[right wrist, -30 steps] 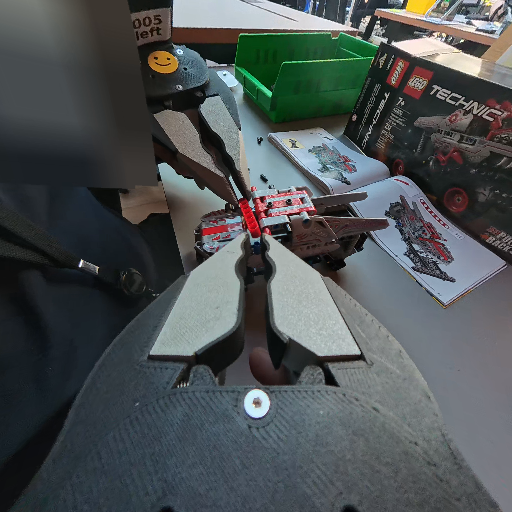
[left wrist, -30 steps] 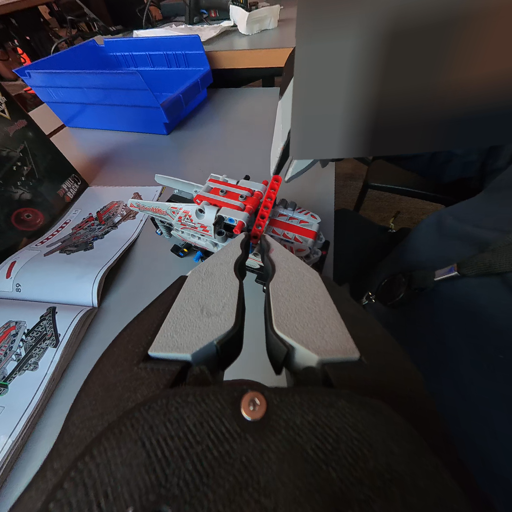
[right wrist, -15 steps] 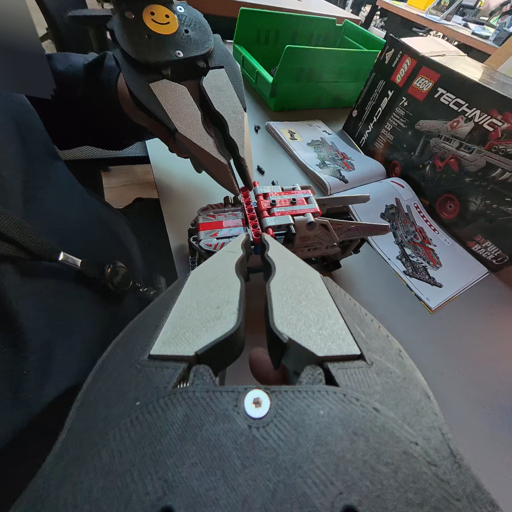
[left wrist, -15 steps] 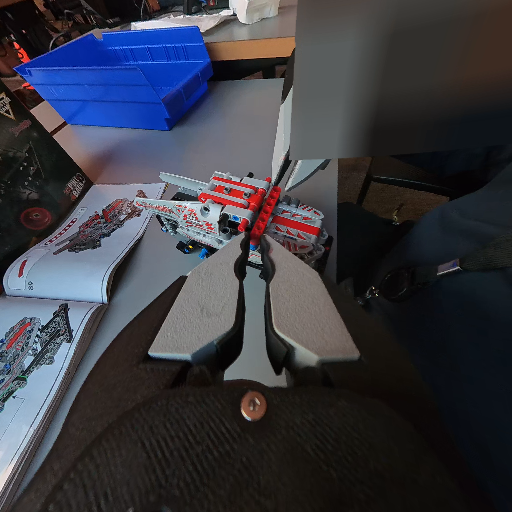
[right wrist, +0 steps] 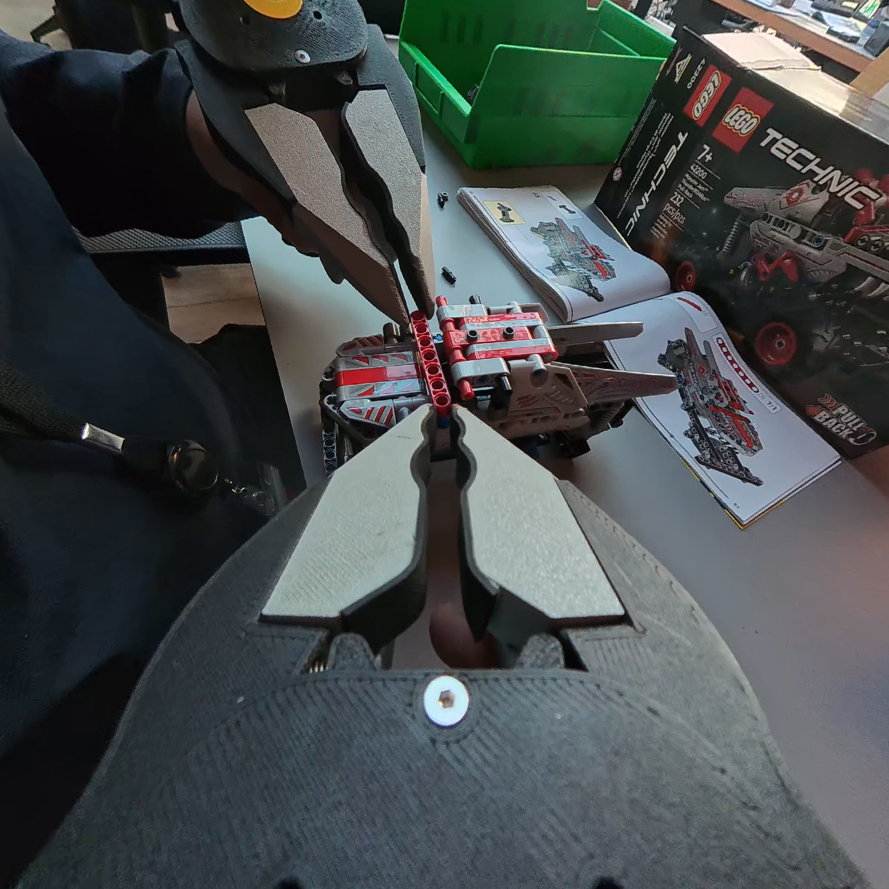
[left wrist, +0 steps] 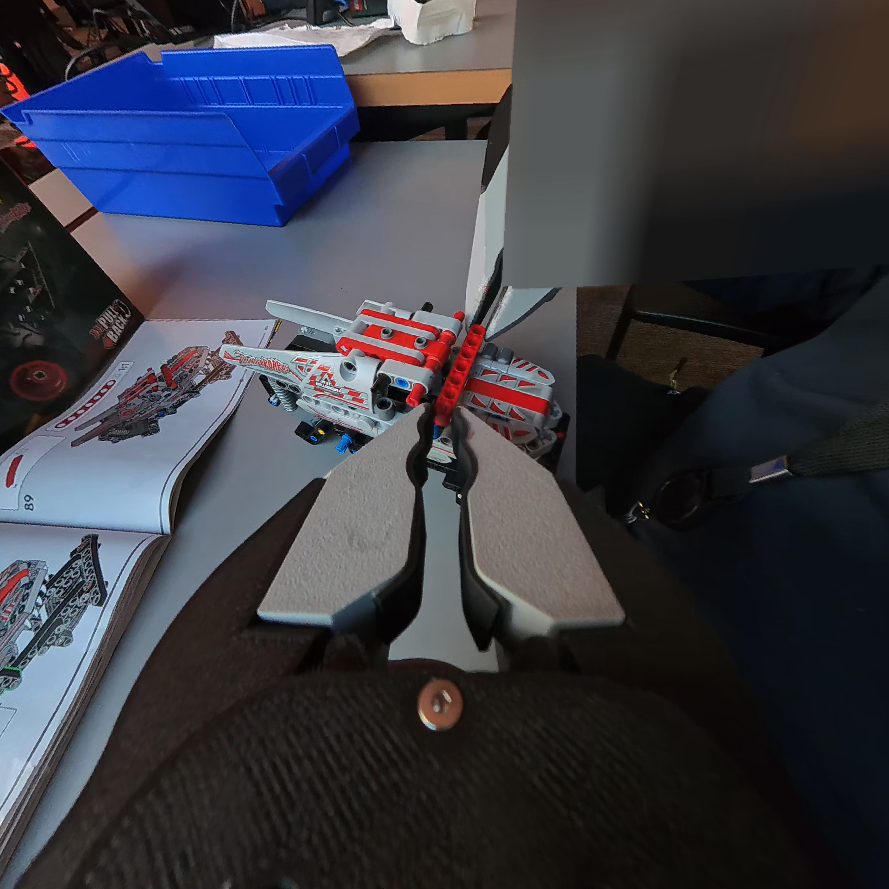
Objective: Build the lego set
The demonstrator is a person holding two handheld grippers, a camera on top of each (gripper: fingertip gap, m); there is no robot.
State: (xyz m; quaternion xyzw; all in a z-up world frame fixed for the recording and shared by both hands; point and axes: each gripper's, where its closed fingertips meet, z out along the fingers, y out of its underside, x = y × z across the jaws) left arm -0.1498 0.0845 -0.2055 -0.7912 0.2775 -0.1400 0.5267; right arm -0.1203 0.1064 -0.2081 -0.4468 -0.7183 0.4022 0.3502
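Note:
The grey and red lego truck model (left wrist: 336,380) (right wrist: 524,385) lies on the grey table (left wrist: 288,250). A red holed beam (left wrist: 457,370) (right wrist: 430,361) lies across its top, between the red roof and the striped hood. My left gripper (left wrist: 440,418) is shut on the beam's near end in the left wrist view. It comes in from above in the right wrist view (right wrist: 413,312). My right gripper (right wrist: 440,416) is shut on the beam's other end. Its tips show in the left wrist view (left wrist: 483,308), the rest hidden by a mosaic patch.
An open instruction booklet (left wrist: 120,409) (right wrist: 721,409) lies beside the model, with the set's box (right wrist: 769,216) behind it. A blue bin (left wrist: 192,134) and a green bin (right wrist: 529,96) stand farther back. Two small black pins (right wrist: 448,274) lie on the table. The table edge and a person's dark clothing are close by the model. The grippers' ends are close to 5 cm from one another.
The red beam has come down from a raised tilt to lie flat across the model's top. Both grippers have moved down with it and stay closed on its ends.

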